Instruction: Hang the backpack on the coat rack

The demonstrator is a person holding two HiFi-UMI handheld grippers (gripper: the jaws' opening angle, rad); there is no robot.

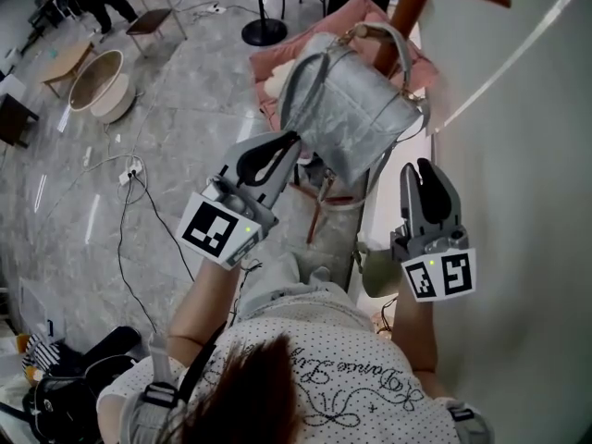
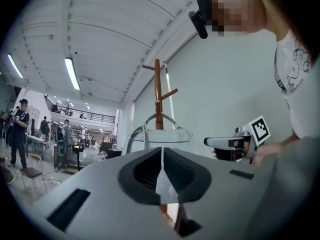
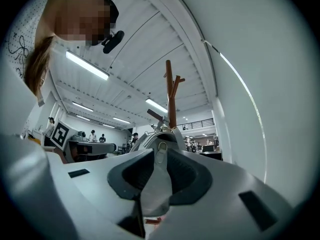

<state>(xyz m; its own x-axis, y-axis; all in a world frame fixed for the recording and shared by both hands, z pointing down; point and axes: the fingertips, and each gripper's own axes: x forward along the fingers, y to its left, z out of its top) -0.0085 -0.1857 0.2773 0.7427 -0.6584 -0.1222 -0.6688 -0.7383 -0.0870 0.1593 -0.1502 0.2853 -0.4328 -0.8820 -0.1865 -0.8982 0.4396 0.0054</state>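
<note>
A silver-grey backpack [image 1: 356, 114] hangs in the air beside the brown wooden coat rack [image 1: 412, 3], its top handle near the pole. My left gripper [image 1: 282, 146] is at the bag's lower left, shut on a grey shoulder strap [image 2: 165, 189]. My right gripper [image 1: 427, 176] is below the bag's right side, shut on a grey strap with a metal ring [image 3: 157, 184]. In the left gripper view the backpack [image 2: 162, 136] sits in front of the rack's pole [image 2: 158, 91]. The right gripper view shows the rack [image 3: 171, 99] rising straight ahead behind the bag [image 3: 150, 139].
A white wall [image 1: 518, 109] stands close on the right. A pink padded seat [image 1: 277, 63] sits behind the bag. A black stand base [image 1: 264, 32], a round tub [image 1: 97, 81] and cables with a power strip [image 1: 129, 169] lie on the marble floor. People stand far off.
</note>
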